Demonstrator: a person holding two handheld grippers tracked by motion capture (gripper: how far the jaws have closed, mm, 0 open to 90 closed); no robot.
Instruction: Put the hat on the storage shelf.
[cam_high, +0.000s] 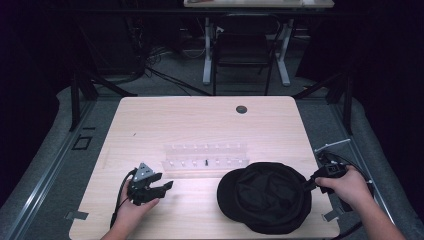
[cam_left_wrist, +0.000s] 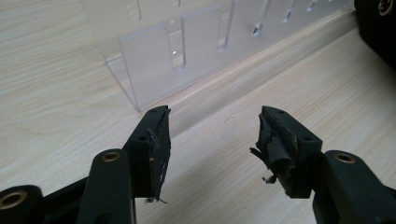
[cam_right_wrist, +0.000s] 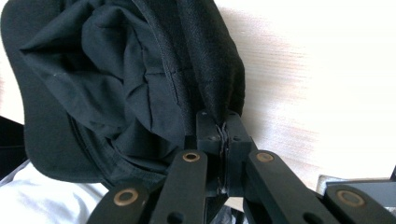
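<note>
Black cap (cam_high: 265, 197): soft fabric, crumpled, lying on the wooden table (cam_high: 200, 120) at about 5 o'clock from the table's centre, near the front edge. Its rim at 3 o'clock is pinched by the right gripper (cam_high: 306, 185). In the right gripper view the cap (cam_right_wrist: 116, 79) hangs in folds above the jaws, brim toward 9 o'clock.

Right gripper (cam_right_wrist: 223, 135): jaws together, clamped on a thin fold of the cap's edge; the cloth runs between the pads. Held in the person's right hand (cam_high: 347, 185) at the table's 3 o'clock edge.

Left gripper (cam_high: 167, 186): jaws wide apart, holding nothing, pointing toward 3 o'clock; well apart from the cap. In the left gripper view (cam_left_wrist: 210, 140) the pads (cam_left_wrist: 159, 149) show frayed black lining and bare table lies between them. Held in the left hand (cam_high: 135, 202) at 7 o'clock.

Clear acrylic rack (cam_high: 205, 157): slotted, at table centre, at 1 o'clock from the left gripper, just beyond the cap. Near the jaws in the left gripper view (cam_left_wrist: 187, 60).
</note>
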